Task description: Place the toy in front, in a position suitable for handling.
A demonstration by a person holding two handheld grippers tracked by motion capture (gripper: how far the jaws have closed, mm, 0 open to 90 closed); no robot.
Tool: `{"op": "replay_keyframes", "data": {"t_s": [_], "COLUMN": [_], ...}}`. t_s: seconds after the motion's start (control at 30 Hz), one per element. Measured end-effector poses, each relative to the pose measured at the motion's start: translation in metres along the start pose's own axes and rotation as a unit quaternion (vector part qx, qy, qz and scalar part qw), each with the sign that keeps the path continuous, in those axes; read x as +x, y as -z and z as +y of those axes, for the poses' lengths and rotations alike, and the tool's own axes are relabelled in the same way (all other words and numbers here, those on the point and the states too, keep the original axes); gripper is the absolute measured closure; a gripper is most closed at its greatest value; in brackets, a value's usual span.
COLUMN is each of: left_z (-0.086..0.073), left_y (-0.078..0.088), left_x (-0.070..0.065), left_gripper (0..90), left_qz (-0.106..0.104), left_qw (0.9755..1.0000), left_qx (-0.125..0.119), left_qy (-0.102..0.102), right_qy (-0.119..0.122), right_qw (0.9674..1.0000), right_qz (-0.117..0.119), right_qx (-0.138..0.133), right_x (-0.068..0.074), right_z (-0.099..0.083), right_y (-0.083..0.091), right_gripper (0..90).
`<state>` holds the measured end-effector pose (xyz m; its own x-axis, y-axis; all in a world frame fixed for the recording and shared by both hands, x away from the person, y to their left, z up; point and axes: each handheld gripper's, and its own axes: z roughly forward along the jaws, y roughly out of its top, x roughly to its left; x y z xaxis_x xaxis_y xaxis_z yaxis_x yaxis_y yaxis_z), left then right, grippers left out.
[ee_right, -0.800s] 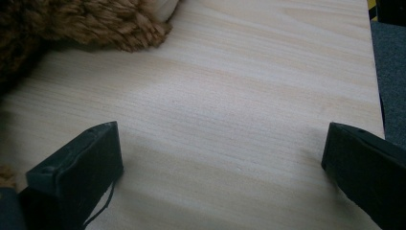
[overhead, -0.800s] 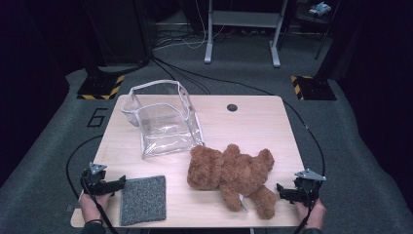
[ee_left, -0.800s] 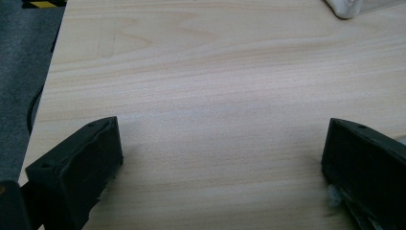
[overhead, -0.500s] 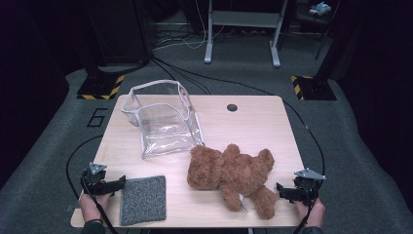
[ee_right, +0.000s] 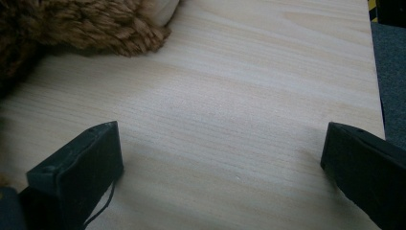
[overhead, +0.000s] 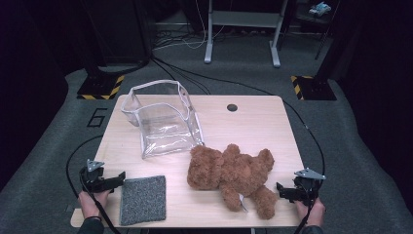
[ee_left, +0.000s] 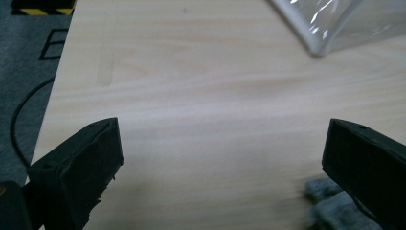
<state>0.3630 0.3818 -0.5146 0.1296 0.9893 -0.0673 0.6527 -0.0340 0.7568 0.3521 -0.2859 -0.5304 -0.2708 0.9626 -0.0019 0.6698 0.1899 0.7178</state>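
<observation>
Bench: pale wooden bench (overhead: 253, 126) with a dark round hole near its far edge, standing on grey carpet.
Bear: brown plush teddy bear (overhead: 229, 173) lay on its back on the near right part of the bench, head toward the middle, legs toward the near right corner; brown fur (ee_right: 72, 24) also showed at the top left of the right gripper view.
Bag: clear plastic zip bag (overhead: 163, 119) stood open-mouthed on the far left part of the bench, near the bear's head but apart from it; one clear corner (ee_left: 330, 24) appeared in the left gripper view.
Cloth: grey square felt cloth (overhead: 142, 199) lay flat at the near left edge, just beside the left tool.
Left tool: black two-jaw left tool (overhead: 117, 178), held by a hand at the near left corner, jaws spread wide over bare wood, grasping nothing.
Right tool: black two-jaw right tool (overhead: 281, 189), held at the near right corner, just beside the bear's foot, jaws released and wide, nothing between them.
</observation>
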Motion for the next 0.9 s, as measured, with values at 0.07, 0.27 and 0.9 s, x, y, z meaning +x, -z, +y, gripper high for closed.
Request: {"op": "replay_keyframes", "data": {"t_s": [0.07, 0.27, 0.9], "left_z": [0.008, 0.031, 0.091], "left_y": [0.001, 0.000, -0.013], "left_x": [-0.004, -0.015, -0.058], "left_gripper": [0.1, 0.1, 0.0], "left_qz": [-0.007, -0.031, -0.069], "left_qw": [0.9999, 0.9993, 0.9965], "left_qx": [0.001, 0.001, 0.006], "left_qy": [-0.007, -0.021, -0.047], "right_qy": [-0.003, -0.005, -0.009], "right_qw": [1.0000, 1.0000, 0.9999], "right_qz": [-0.001, -0.005, -0.009], "right_qx": [-0.001, 0.000, -0.002], "right_x": [0.000, 0.000, -0.001], "right_z": [0.000, 0.000, 0.000], "right_y": [0.000, 0.000, 0.000], "right_gripper": [0.0, 0.0, 0.5]}}
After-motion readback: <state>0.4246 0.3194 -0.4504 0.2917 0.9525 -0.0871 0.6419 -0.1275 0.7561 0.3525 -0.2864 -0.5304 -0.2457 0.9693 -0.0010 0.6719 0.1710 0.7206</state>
